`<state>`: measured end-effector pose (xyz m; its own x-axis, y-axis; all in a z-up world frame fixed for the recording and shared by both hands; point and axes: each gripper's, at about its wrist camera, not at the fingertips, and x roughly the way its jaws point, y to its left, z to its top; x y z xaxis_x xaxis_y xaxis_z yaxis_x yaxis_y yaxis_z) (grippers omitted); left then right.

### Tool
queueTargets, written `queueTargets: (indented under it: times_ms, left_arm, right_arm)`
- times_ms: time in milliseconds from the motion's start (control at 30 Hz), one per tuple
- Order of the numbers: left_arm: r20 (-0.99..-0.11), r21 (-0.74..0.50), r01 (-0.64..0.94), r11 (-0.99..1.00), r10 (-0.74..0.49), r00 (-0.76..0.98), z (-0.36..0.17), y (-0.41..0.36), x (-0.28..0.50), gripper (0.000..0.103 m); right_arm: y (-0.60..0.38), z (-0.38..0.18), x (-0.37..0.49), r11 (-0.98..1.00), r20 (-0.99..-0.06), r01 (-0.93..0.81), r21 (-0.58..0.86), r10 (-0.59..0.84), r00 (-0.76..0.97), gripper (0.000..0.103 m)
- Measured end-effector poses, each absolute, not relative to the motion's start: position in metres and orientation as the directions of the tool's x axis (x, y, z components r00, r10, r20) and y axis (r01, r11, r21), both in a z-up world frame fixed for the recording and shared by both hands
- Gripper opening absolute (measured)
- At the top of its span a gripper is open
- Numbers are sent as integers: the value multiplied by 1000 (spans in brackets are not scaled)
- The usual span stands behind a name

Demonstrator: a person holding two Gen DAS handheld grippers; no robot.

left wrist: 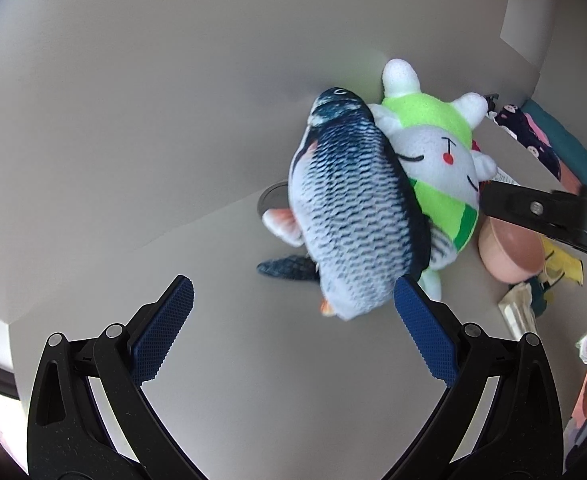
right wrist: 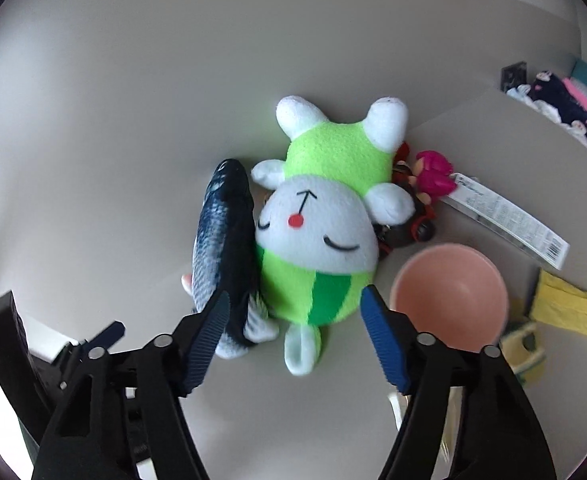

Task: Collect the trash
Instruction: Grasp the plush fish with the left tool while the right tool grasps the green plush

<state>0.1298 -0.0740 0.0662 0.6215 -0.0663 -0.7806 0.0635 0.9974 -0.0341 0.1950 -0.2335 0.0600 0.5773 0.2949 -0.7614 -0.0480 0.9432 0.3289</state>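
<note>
Both grippers, left [left wrist: 293, 312] and right [right wrist: 293, 316], are held with fingers released and nothing grasped above the pale table [right wrist: 93, 120]. Beyond them a fish plush [right wrist: 223, 240] is pressed against a green plush [right wrist: 325, 220]. Wrappers [right wrist: 509, 216] are scattered beside a pink bowl [right wrist: 449, 300] toward the right edge; the left stays bare.

Trash items lying at the right side of the table, none held.

A long white printed wrapper [right wrist: 511, 222] with a barcode at its near end lies flat and slanted, just right of the soft toys. A crumpled yellow wrapper [right wrist: 569, 308] lies right of the pink bowl; its far edge cannot be told. A smaller pale yellow-green packet [right wrist: 523, 354] sits near it, creased and blurred. A silvery foil scrap [left wrist: 519, 312] lies flat nearby, its print unreadable.
</note>
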Motion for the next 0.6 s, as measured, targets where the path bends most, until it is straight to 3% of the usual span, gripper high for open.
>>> queueTargets:
  times_ms: [200,400,433,467,533,600]
  left_arm:
    - [-798,-60,77,995,-94,595,57,-91,159,97]
    - [-806,-89,107,990,-135,577,45,-105,178,97]
    - [-799,-108,108,988,-151,582,44,-104,179,79]
    - [-795,-143,120,982,-186,578,43,-103,179,54]
    - [-775,-182,126,975,-221,593,48,-101,175,35]
    - [-745,-182,152,972,-237,624,58,-100,166,27]
  right_arm:
    - [-234,39,238,936,-796,-35,350,317,516,58]
    - [-228,20,253,957,-831,-55,286,277,482,26]
    - [-228,22,252,956,-824,-62,285,278,494,21]
    - [-227,24,250,957,-817,-70,280,276,506,18]
    - [-223,30,242,963,-802,-87,255,261,538,15]
    - [-221,38,232,968,-779,-98,232,245,577,14]
